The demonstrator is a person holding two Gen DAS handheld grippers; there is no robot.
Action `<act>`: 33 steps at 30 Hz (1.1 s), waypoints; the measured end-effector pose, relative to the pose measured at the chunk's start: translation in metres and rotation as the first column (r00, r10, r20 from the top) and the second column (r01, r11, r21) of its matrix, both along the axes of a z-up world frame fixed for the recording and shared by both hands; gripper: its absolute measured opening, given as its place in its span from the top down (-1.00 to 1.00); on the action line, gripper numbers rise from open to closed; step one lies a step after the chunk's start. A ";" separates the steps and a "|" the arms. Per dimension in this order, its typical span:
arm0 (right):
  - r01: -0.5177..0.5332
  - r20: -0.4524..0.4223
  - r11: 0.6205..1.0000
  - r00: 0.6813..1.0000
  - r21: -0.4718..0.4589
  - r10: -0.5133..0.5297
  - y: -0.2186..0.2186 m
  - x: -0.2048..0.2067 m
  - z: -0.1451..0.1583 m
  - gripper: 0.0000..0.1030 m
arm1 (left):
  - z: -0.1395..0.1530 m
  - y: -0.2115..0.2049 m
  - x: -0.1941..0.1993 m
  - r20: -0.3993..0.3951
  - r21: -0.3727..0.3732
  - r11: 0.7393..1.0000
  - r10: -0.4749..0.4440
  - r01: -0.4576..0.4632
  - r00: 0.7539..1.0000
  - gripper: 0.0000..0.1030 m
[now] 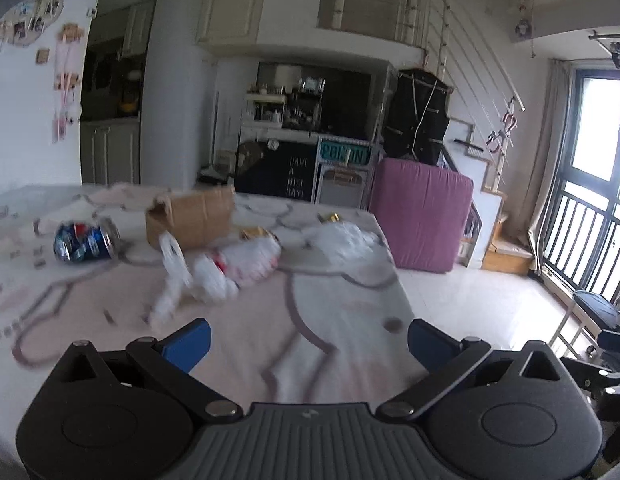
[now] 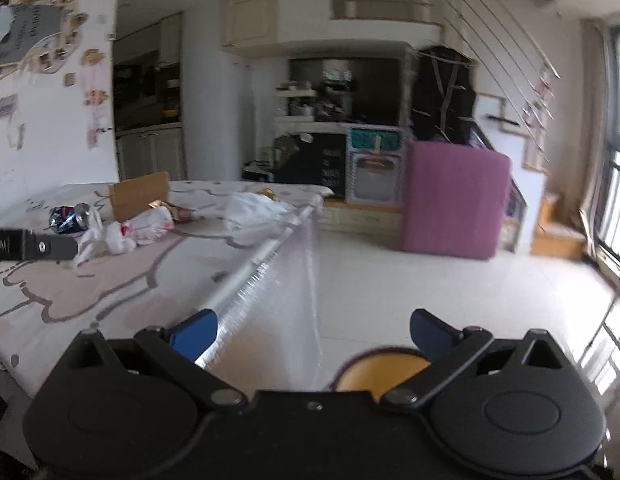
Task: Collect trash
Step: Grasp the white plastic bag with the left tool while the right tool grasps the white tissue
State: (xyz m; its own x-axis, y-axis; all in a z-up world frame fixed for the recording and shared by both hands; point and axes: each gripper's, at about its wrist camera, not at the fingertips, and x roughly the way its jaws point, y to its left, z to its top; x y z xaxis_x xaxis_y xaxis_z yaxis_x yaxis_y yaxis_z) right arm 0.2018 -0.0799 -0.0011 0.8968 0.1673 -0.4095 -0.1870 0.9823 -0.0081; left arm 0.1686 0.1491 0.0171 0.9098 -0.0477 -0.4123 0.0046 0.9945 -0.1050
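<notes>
Trash lies on a table with a pink patterned cloth (image 1: 341, 344): a crushed blue can (image 1: 86, 241), a brown cardboard box (image 1: 192, 220), a white and red plastic bag (image 1: 234, 266), a second white plastic bag (image 1: 345, 242) and a gold wrapper (image 1: 256, 233). My left gripper (image 1: 309, 340) hovers open over the near part of the table, short of the bags, holding nothing. My right gripper (image 2: 313, 330) is open at the table's right edge, over the floor. From the right wrist view I see the can (image 2: 70, 216), the box (image 2: 138, 196) and both bags (image 2: 144, 224) (image 2: 256, 210).
A round yellow-topped stool or bin (image 2: 383, 374) sits just below the right gripper. The left gripper's black body (image 2: 30, 245) pokes in from the left. A purple upright mattress (image 2: 453, 200), kitchen shelves and window railings (image 1: 589, 240) surround the white tiled floor (image 2: 429, 280).
</notes>
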 end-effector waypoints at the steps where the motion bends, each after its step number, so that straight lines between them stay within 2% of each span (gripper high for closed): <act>1: -0.012 0.008 1.000 1.000 -0.001 0.012 0.006 0.007 0.000 -1.00 | 0.001 0.008 0.004 0.011 0.014 1.000 -0.011 0.011 1.000 -1.00; 3: -0.043 0.020 0.999 0.999 -0.001 0.043 0.017 0.021 0.000 -1.00 | 0.001 0.021 0.016 0.012 0.043 0.998 -0.035 0.035 0.999 -1.00; 8: -0.094 0.055 0.995 0.994 -0.041 0.097 0.044 0.057 0.003 -1.00 | -0.006 0.054 0.054 -0.025 0.063 0.989 -0.130 0.132 0.991 -1.00; 12: -0.124 0.041 0.991 0.991 -0.046 0.126 0.058 0.092 0.004 -1.00 | -0.017 0.061 0.077 -0.066 0.189 0.966 -0.169 0.178 0.983 -1.00; 14: -0.139 0.033 0.989 0.990 -0.053 0.141 0.061 0.109 0.004 -1.00 | -0.022 0.069 0.089 -0.083 0.201 0.963 -0.166 0.180 0.983 -0.99; 18: -0.176 0.004 0.983 0.984 -0.054 0.176 0.066 0.143 0.002 -1.00 | -0.034 0.093 0.114 -0.130 0.160 0.971 -0.158 0.178 0.979 -0.96; 21: -0.198 0.006 0.979 0.980 -0.042 0.198 0.067 0.172 0.000 -0.99 | -0.043 0.107 0.128 -0.160 0.075 0.982 -0.158 0.172 0.974 -0.91; 23: -0.200 -0.002 0.978 0.980 -0.052 0.200 0.070 0.193 -0.004 -0.86 | -0.049 0.110 0.134 -0.170 0.031 0.988 -0.147 0.154 0.974 -0.90; 26: -0.216 -0.020 0.975 0.976 -0.051 0.215 0.075 0.226 -0.008 -0.79 | -0.056 0.108 0.142 -0.219 0.012 0.997 -0.068 0.072 0.973 -0.87; 29: -0.255 -0.030 0.966 0.967 -0.049 0.253 0.087 0.257 -0.014 -0.79 | -0.062 0.105 0.142 -0.230 -0.018 1.000 0.015 -0.020 0.973 -0.87; 33: -0.293 -0.044 0.953 0.956 -0.081 0.290 0.107 0.294 -0.023 -0.79 | -0.066 0.097 0.143 -0.229 -0.065 0.996 0.049 -0.065 0.972 -0.87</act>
State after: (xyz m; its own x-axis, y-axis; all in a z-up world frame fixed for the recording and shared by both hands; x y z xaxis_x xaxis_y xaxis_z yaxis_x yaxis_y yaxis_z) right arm 0.4961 0.0275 -0.0245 0.8005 0.3827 -0.4612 -0.4670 0.8807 -0.0797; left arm 0.3120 0.2464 -0.0491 0.7951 -0.0357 -0.6054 -0.0839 0.9822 -0.1681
